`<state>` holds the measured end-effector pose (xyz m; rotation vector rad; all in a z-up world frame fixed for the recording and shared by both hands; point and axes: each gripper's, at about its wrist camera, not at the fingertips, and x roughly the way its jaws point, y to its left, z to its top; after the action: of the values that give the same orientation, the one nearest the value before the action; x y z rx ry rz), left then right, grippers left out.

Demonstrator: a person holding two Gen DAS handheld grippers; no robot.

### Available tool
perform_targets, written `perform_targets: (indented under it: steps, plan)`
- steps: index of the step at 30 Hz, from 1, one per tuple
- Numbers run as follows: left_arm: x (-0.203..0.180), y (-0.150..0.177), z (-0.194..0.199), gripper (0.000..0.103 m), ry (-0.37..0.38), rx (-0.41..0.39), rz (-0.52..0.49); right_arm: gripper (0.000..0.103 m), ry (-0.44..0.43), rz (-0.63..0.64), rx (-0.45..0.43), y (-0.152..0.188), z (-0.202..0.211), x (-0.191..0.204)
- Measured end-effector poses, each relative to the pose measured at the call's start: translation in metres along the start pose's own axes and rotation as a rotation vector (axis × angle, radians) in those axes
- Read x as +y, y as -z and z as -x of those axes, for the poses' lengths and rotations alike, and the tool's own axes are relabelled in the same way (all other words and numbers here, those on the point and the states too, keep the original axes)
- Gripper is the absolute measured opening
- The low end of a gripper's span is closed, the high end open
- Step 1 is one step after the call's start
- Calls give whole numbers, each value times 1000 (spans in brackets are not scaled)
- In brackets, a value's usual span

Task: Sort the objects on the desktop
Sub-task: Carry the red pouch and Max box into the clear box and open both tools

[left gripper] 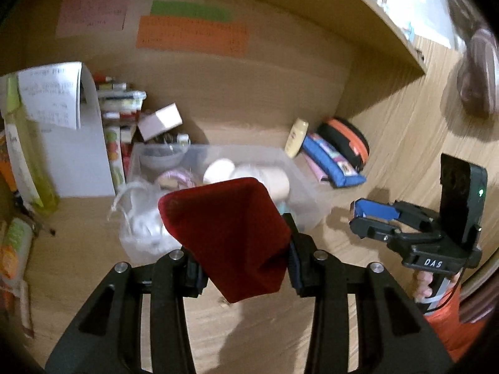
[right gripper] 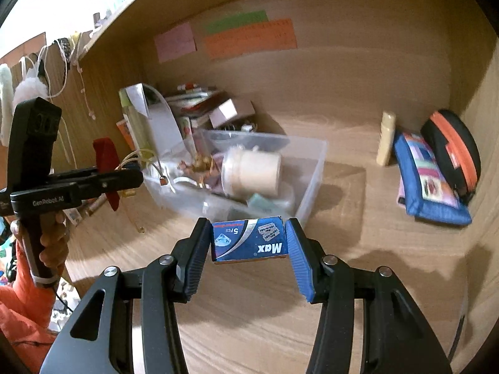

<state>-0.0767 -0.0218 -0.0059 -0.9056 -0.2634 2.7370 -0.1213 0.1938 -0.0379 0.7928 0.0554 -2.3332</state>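
Note:
My left gripper (left gripper: 241, 246) is shut on a dark red velvet pouch (left gripper: 224, 233), held up in the air in front of a clear plastic bin (left gripper: 307, 193). From the right wrist view the same gripper (right gripper: 134, 177) shows side-on at the left, with the red pouch (right gripper: 104, 155) clamped in it. My right gripper (right gripper: 248, 238) is shut on a small blue razor-blade box (right gripper: 249, 241) marked "Max", just short of the bin's (right gripper: 315, 171) near corner. The left wrist view shows the right gripper (left gripper: 355, 216) with that blue box (left gripper: 377, 210) at the right.
The bin holds a cream jar (right gripper: 252, 173) and small clutter. A clear bag (left gripper: 140, 230) lies to its left, with stacked books and a white paper bag (left gripper: 78, 155) behind. A cream bottle (right gripper: 385, 138), blue pouch (right gripper: 430, 184) and black-orange case (right gripper: 452, 152) line the right wall.

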Motion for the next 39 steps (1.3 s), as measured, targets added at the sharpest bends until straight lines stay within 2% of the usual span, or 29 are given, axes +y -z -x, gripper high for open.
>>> perform_targets:
  steps: [8,15,20,24,29,32,39]
  plan:
    - [2,-45,7,40,-10,-84,-27,46,-1,-12,-64,-29,-2,-2]
    - [1,-77,-9,40,-53,-120,-40,46,19,-21,-93,-49,-8,-14]
    - [1,-82,-32,40,-64,-98,-22,46,24,-94,-59,-49,-33,-34]
    - [5,-79,-57,40,-62,-47,-1,46,-36,-121,-18,-43,-50,-43]
    - [10,-68,-89,40,-62,27,19,46,-70,-133,10,-36,-55,-46]
    - [16,-63,-101,40,-57,49,47,46,-16,-115,20,-34,-58,-44]
    - [25,-52,-117,40,-72,100,49,46,12,-55,61,-30,-68,-31]
